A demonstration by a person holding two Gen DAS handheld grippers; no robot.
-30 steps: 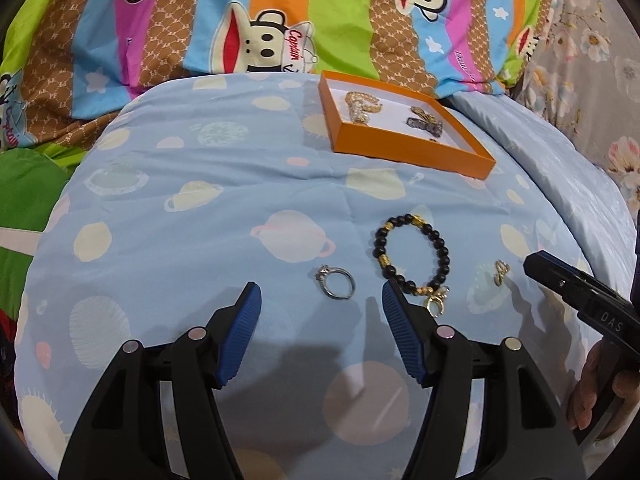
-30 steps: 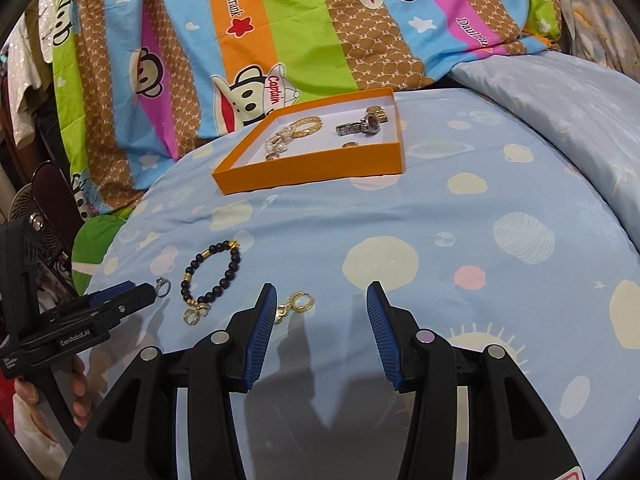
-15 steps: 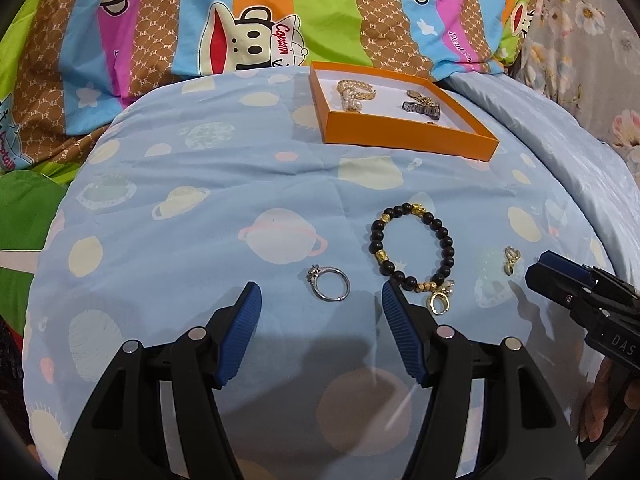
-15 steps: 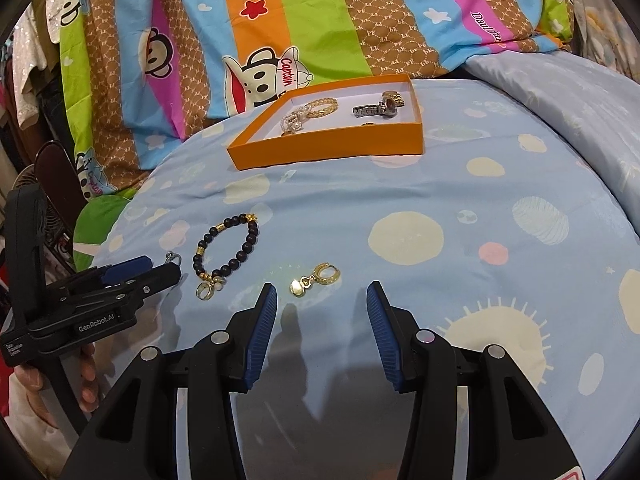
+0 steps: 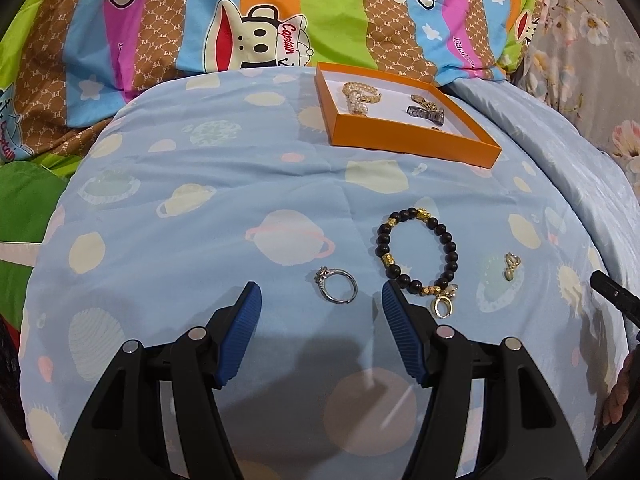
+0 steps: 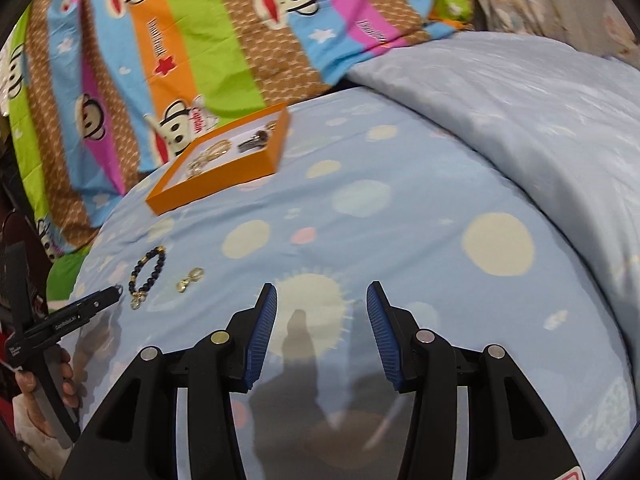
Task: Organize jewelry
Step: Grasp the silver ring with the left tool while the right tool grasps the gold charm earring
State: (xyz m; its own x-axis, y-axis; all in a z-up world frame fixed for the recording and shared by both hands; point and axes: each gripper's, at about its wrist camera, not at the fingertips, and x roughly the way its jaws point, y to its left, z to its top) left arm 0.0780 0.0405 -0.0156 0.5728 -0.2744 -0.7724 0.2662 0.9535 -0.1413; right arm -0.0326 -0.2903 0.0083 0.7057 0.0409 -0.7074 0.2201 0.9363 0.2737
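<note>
My right view is blurred; both fingers are apart, the thin silver ring (image 5: 335, 291) beside the black beaded bracelet (image 5: 416, 254).

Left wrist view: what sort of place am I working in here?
Most likely a bedroom, on a bed: a soft blue quilt with planet prints serves as the work surface, a striped cartoon-monkey sheet lies behind it, and floral fabric hangs alongside.

We count one shallow orange cardboard tray (image 5: 412, 145) at about one o'clock on one pale blue planet-print quilt (image 5: 240, 208). Loose on that quilt we count three pieces: one silver stone-set ring (image 5: 338, 285) near six o'clock, one black-bead bracelet with gold spacers (image 5: 416, 256) toward three o'clock, and one small gold earring (image 5: 511, 266) farther right. We count two black two-finger grippers with blue pads, the left gripper (image 5: 320, 316) and the right gripper (image 6: 322, 320).
</note>
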